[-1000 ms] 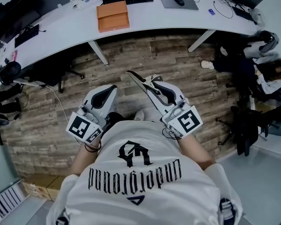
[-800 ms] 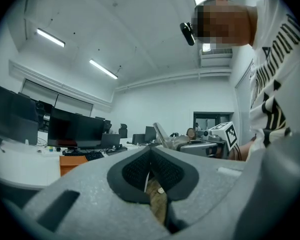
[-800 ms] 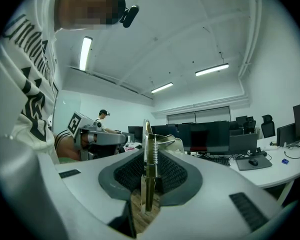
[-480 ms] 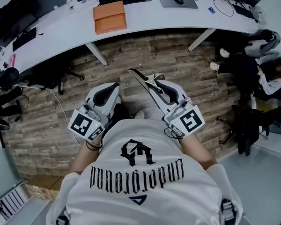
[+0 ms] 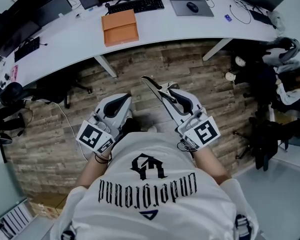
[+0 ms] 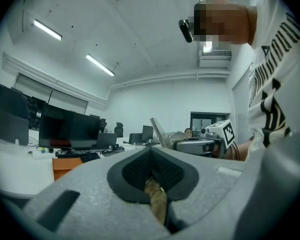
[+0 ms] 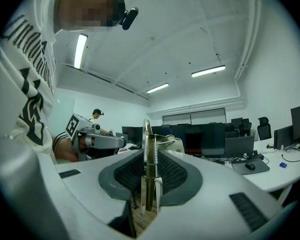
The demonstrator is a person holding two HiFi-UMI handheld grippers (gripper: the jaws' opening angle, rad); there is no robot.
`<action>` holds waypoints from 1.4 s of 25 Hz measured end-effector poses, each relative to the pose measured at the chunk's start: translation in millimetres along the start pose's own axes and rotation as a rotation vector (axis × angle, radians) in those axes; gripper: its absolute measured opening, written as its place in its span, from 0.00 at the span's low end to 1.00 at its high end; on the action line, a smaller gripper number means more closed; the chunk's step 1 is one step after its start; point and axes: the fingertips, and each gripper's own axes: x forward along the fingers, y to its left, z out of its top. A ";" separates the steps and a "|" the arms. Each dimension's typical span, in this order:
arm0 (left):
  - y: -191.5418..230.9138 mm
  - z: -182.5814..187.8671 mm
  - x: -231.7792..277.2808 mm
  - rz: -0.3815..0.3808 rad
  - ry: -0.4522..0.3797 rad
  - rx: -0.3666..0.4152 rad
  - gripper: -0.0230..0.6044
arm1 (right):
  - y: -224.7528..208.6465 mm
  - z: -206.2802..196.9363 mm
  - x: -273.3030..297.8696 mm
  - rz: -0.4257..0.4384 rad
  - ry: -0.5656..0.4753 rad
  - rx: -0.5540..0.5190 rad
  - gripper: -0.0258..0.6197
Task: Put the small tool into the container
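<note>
Moved nearer the desk (image 5: 200, 26), carrying the small metal tool (image 5: 151, 86) squeezed in the right gripper (image 5: 168, 92), with the left gripper (image 5: 124, 101) closed and empty; next, reach the orange box (image 5: 120, 27) and let go.

Closed, empty left claw (image 6: 151, 153)

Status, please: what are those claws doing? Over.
Right claw shut on small tool. Left claw shut, empty. Orange container on desk ahead, nothing blocking.

It's an open-plan office: a long curved white surface (image 5: 190, 26) carries a keyboard (image 5: 136, 5) and mouse (image 5: 192, 6), with dark monitors (image 6: 65, 131) in rows, strip lights (image 7: 208, 71) overhead and a wood-plank floor (image 5: 155, 66) below.
</note>
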 end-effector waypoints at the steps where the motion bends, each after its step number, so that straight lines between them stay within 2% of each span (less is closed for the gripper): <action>1: 6.0 -0.2 1.0 -0.003 0.003 -0.001 0.06 | -2.0 -0.6 6.3 -0.001 0.002 0.003 0.18; 12: 92.8 8.9 5.4 -0.057 0.014 -0.016 0.06 | -16.1 -2.3 103.7 -0.010 0.027 0.023 0.18; 23: 189.0 29.4 -27.0 -0.105 0.011 -0.005 0.06 | -6.9 12.2 204.0 -0.052 0.022 0.014 0.18; 29: 230.0 42.0 -46.9 -0.072 -0.013 -0.003 0.06 | 2.6 17.6 227.0 -0.067 0.021 0.012 0.18; 35: 246.3 37.3 -52.2 -0.040 -0.005 -0.011 0.06 | 0.1 15.0 241.7 -0.048 0.030 -0.006 0.18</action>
